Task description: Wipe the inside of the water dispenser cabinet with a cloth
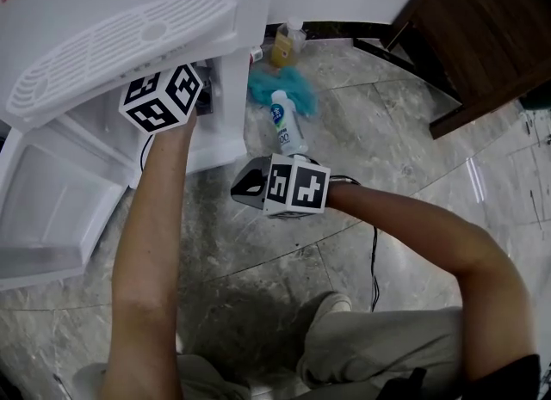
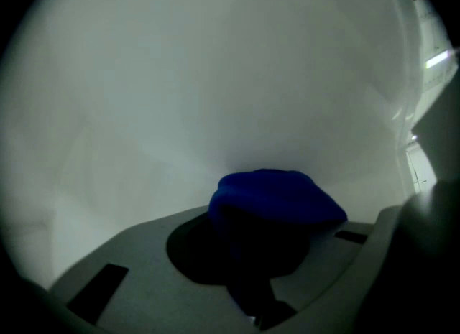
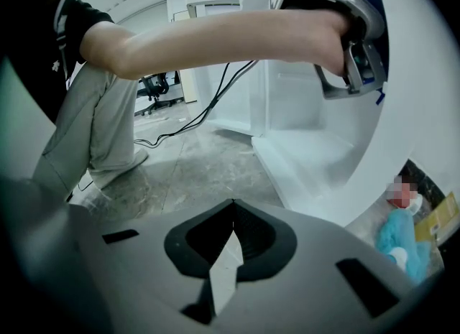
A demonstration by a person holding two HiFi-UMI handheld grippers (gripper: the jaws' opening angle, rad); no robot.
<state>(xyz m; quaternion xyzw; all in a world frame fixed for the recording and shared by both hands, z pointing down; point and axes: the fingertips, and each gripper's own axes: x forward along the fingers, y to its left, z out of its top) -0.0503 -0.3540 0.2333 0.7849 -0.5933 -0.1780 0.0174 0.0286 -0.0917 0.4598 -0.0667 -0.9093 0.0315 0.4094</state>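
Grey marble floor [image 1: 258, 261] throughout; the white water dispenser cabinet [image 1: 225, 123] is taken as reference.

Left gripper [image 2: 259, 257]: its 2 jaws are clamped on a bunched blue cloth [image 2: 277, 200], which bulges out past the tips. Cloth and jaws are held inside the cabinet, with only the pale inner wall [image 2: 215, 74] seen ahead of them. Contact between cloth and wall cannot be judged. In the right gripper view this gripper is seen reaching into the upper part of the cabinet opening, with the forearm [image 3: 215, 38] stretched out toward it. In the head view only its marker cube [image 1: 162, 97] is seen, just under the slotted drip tray [image 1: 120, 46] at the cabinet's front.

Right gripper [image 3: 230, 217]: its 2 jaws are pressed together, with nothing between them. It is held outside the cabinet, in front of it, and tilted down toward the floor near the cabinet's base.

The cabinet door [image 1: 52, 209] is swung open, on the side of the cabinet away from the right gripper.

Noted on the floor beside the cabinet:
- 1 teal fluffy heap [image 1: 275, 89].
- 1 white bottle with a blue label [image 1: 287, 123], lying partly on that heap.
- 1 yellowish bottle [image 1: 286, 44], upright behind the heap.

A black cable [image 1: 374, 261] is run over the floor in front of the cabinet. A dark wooden panel [image 1: 473, 37] stands well apart from the cabinet.
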